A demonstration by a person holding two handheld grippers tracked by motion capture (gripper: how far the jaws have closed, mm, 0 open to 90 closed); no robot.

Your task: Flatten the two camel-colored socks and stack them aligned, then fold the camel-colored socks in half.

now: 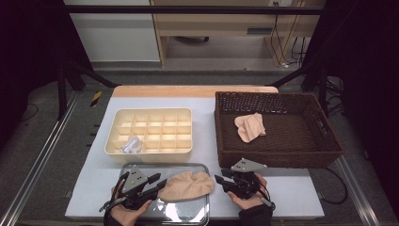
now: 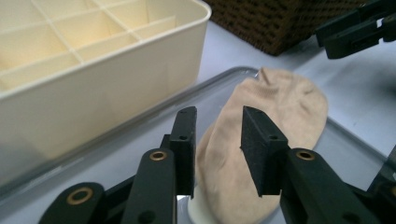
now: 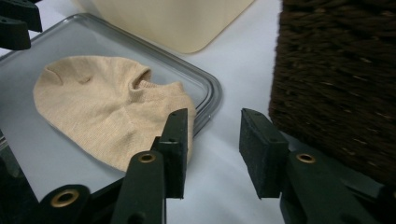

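A beige sock (image 1: pixel 186 186) lies flat on a clear tray (image 1: pixel 188 214) near the table's front edge. My left gripper (image 1: pixel 160 184) sits at the sock's left end, pointing right. In the left gripper view its jaws (image 2: pixel 217 116) stand open just above the sock (image 2: pixel 280 107), and the pads do not press on it. My right gripper (image 1: pixel 220 182) is just off the tray's right side, pointing left. In the right gripper view it (image 3: pixel 212 116) is open over the bare white table, with the sock (image 3: pixel 102 107) a little to its left.
A cream divided box (image 1: pixel 150 129) stands behind the tray, with a white bundle (image 1: pixel 131 146) in a front-left compartment. A dark wicker basket (image 1: pixel 277 157) at the right holds another beige sock (image 1: pixel 249 126). Its front wall is close behind my right gripper.
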